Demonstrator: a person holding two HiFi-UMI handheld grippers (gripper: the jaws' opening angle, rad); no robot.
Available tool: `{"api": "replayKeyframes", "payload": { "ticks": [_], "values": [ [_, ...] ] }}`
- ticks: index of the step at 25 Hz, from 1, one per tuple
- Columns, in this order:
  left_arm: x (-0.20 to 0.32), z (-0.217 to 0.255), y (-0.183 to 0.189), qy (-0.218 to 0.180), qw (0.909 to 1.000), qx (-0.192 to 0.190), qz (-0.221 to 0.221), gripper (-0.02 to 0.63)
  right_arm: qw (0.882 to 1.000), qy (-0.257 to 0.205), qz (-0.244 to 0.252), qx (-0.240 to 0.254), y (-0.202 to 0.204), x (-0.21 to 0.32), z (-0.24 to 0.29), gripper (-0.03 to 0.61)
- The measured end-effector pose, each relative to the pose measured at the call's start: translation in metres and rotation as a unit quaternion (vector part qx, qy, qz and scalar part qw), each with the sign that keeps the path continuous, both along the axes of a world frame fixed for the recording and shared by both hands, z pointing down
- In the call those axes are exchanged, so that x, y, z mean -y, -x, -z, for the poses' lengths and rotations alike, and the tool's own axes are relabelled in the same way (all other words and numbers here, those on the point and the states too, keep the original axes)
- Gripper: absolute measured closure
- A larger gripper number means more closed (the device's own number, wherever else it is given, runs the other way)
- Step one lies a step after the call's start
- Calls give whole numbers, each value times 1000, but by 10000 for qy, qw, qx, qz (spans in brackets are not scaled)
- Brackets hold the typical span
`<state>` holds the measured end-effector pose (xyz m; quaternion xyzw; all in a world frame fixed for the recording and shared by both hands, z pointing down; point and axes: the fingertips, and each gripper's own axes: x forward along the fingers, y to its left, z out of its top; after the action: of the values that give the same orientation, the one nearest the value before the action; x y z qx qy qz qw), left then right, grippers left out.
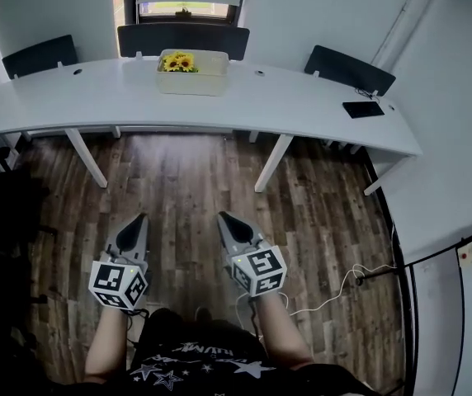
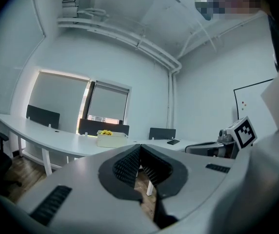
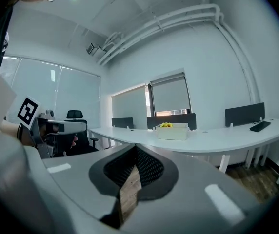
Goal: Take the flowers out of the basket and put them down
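The cream rectangular basket [image 1: 192,82] stands on the long curved white desk [image 1: 302,101], near its far edge. The yellow sunflowers [image 1: 179,63] sit in the basket's left end. Both grippers are well apart from the basket, held low over the brown wood-plank floor [image 1: 186,180] on the near side of the desk.

The left gripper [image 1: 141,219] has its 2 grey jaws pressed together at the tips, with nothing between them. The right gripper [image 1: 223,218] is likewise closed and empty. Each carries a cube [image 1: 119,285] with black-and-white square markers, which are patterns rather than readable words.

A flat black device [image 1: 362,109] lies on the right part of the desk, well apart from the basket. 3 black chairs [image 1: 182,40] stand behind the desk. The person's black star-printed shirt [image 1: 195,361] bears white lettering that is too distorted to read. A white cable [image 1: 343,287] lies on the floor to the right of the right gripper.
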<state>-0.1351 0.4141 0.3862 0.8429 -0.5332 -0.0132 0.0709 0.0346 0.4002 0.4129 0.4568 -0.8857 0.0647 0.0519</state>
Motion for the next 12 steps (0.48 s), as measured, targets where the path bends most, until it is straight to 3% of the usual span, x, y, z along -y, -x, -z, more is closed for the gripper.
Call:
{"api": "replayKeyframes", "payload": {
  "ticks": [7,12],
  "values": [
    [25,0,-1,46,9998,14,197,604,9997,130,-83,171,-17,28,-10,575],
    [52,-1,-10,28,10000,-6,74,604,9994,241,-174,163,-23,46,-19,575]
  ]
}}
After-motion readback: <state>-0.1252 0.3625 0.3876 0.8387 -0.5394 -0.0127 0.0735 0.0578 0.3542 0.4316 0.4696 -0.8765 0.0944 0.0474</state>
